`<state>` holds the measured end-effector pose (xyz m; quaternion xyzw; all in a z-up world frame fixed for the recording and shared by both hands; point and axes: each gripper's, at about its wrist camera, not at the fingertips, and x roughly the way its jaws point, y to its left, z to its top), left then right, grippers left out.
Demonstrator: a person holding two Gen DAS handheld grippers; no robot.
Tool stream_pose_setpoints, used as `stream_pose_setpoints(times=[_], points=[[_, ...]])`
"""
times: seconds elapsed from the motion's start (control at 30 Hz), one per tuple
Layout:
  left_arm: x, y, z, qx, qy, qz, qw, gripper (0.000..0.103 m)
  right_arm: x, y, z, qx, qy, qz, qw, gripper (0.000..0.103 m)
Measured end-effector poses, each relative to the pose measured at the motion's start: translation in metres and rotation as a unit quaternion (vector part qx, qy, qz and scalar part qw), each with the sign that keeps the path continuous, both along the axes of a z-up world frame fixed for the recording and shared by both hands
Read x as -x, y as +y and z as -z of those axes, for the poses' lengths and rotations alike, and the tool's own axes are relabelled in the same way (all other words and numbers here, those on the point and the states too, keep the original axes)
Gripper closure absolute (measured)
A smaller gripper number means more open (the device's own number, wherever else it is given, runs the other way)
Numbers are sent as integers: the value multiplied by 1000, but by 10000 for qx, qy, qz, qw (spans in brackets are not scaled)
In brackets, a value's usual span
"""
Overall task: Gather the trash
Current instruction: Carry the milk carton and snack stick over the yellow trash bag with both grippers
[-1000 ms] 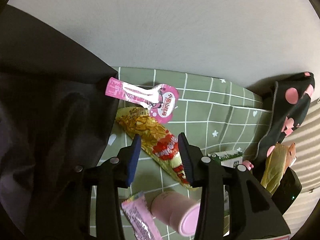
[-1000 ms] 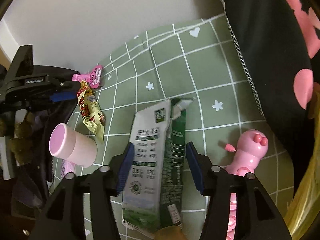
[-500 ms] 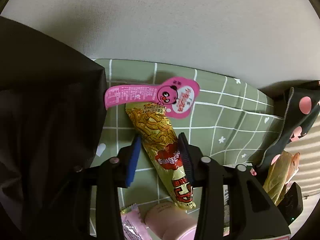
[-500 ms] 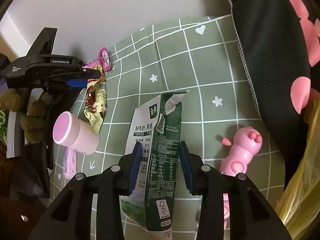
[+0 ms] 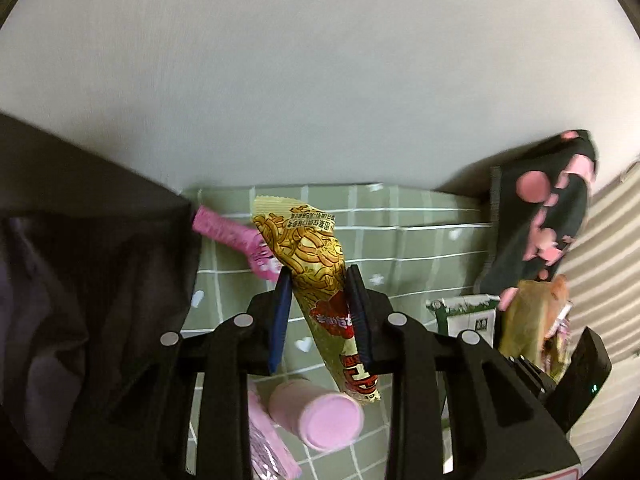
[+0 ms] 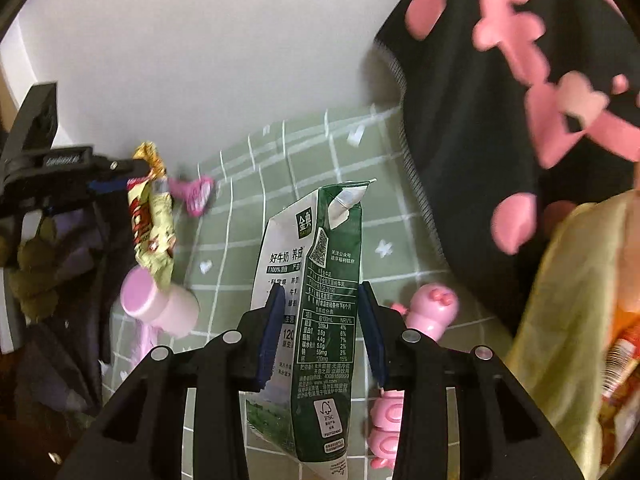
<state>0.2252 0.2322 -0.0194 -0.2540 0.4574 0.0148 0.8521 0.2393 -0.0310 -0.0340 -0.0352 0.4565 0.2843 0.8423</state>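
Observation:
My left gripper is shut on a yellow noodle-snack wrapper and holds it lifted off the green checked cloth. The wrapper also shows in the right wrist view, hanging from the left gripper. My right gripper is shut on a flattened green-and-white milk carton, raised above the cloth. A pink wrapper lies on the cloth behind the snack. A pink cup lies on its side below the left gripper.
A black bag fills the left. A black cushion with pink spots stands at the right. A pink toy lies beside the carton. A yellow-green bag is at far right. A wall runs behind.
Both grippers have closed on their items and lifted them: the left raised the snack wrapper off the cloth, the right raised the milk carton.

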Motion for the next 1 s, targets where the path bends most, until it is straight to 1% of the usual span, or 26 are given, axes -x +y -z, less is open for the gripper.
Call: stream_pose_setpoints(times=[0.13,0.2,0.3,0.47,0.67,0.73,0.87,1.0], points=[[10,-12,-36,-291,-459,158,9984,77,7,-18,-27,-243,-334,291,9987,67],[13,-22,-54,-435,-701,279,9962,77,12,-25,-39,-320,-486,371,9976,67],[15,-42,-74,-667,-994,477,9917,77,17,-37,-58,-429,-721,514,9951,67],[16,-76,-98,-812,-1295,914,9840,77,27,-65,-92,-621,-1096,788,9889,67],[10,-125,-113,-837,-1525,1409,9746,77,42,-101,-129,-503,-1639,1114,9789,67],[8,-142,-117,-873,-1587,1567,9709,77,48,-119,-139,-443,-1790,1273,9746,67],[6,-179,-120,-886,-1705,1941,9620,77,60,-150,-147,-231,-2016,1620,9657,67],[3,-222,-123,-849,-1780,2398,9506,77,71,-186,-153,-144,-2075,2025,9569,67]])
